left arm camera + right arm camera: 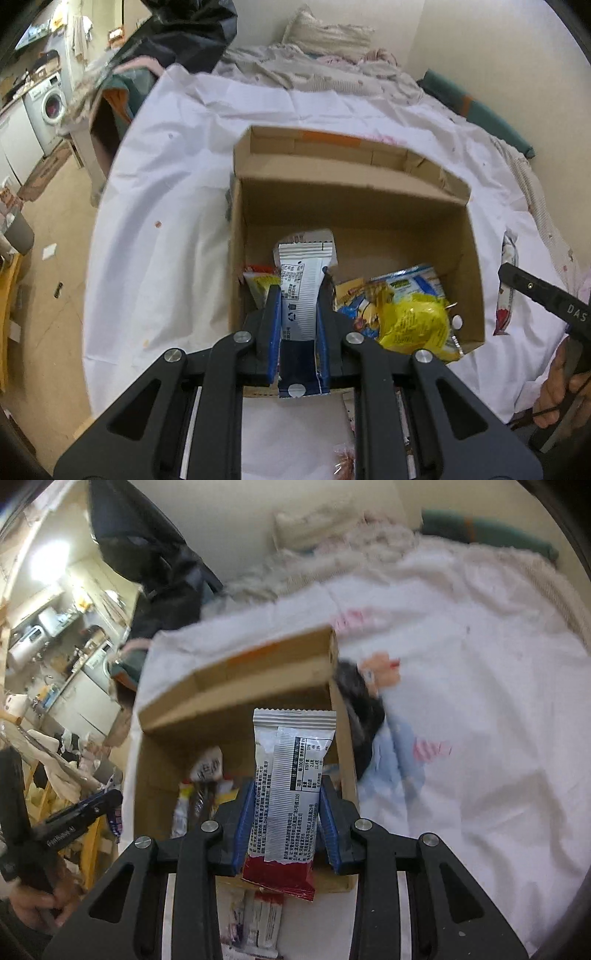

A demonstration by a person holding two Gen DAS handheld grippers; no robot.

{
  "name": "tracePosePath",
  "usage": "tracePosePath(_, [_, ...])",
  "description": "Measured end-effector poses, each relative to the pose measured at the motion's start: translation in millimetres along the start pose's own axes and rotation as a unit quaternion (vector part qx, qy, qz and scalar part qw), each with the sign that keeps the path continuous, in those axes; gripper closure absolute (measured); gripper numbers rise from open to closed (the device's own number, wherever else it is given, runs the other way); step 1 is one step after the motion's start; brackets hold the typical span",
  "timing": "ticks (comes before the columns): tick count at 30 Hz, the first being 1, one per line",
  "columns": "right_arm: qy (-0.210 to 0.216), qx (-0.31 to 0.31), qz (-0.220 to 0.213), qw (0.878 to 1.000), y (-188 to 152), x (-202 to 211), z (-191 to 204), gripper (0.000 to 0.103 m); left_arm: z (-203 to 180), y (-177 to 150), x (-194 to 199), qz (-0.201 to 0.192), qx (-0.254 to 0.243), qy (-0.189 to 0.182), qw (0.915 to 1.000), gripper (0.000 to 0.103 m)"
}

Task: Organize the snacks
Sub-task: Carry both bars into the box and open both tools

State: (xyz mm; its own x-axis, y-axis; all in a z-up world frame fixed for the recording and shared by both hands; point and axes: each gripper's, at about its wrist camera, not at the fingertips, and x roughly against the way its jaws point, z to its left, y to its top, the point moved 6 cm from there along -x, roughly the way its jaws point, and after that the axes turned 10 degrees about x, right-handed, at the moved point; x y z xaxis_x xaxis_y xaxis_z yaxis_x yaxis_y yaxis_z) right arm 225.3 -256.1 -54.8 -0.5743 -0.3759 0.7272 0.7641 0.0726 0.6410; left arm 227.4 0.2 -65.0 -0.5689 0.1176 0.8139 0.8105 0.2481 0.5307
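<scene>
Over the cardboard box [354, 206] on the bed, both tongs are clamping snacks — left tongs [298, 314] gripping a blue-ended bar [301, 295], right tongs [286, 812] a red-ended bar [291, 786] — probably needing lowering, then releasing inside.

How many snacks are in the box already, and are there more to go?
Several are in already: a yellow bag and other packets lie in the cardboard box. Each gripper holds one over it: the left gripper a blue-ended packet, the right gripper a red-ended packet. Still outside: a packet on the white sheet.
</scene>
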Motion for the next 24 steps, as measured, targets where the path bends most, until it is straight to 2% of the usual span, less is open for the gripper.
tracePosePath(2, [-0.017, 0.024, 0.006, 1.0, -3, -4, 5, 0.068, 1, -5, -10, 0.003, 0.002, 0.003, 1.0, 0.089])
tracePosePath(6, [-0.034, 0.034, 0.029, 0.998, -8, -14, 10, 0.068, -2, -4, -20, -0.009, -0.026, 0.02, 0.9994, 0.089])
tracePosePath(11, [-0.061, 0.031, 0.042, 0.997, -9, -24, 4, 0.068, 11, -6, -31, 0.017, 0.005, 0.021, 0.9996, 0.089])
tracePosePath(16, [-0.067, 0.018, 0.049, 0.996, -9, -33, -3, 0.068, 8, -7, -34, 0.017, -0.002, 0.022, 0.9996, 0.089])
tracePosePath(24, [-0.064, 0.022, 0.033, 0.997, -4, -29, 1, 0.065, 0, -10, -33, 0.015, -0.013, 0.02, 0.9996, 0.088])
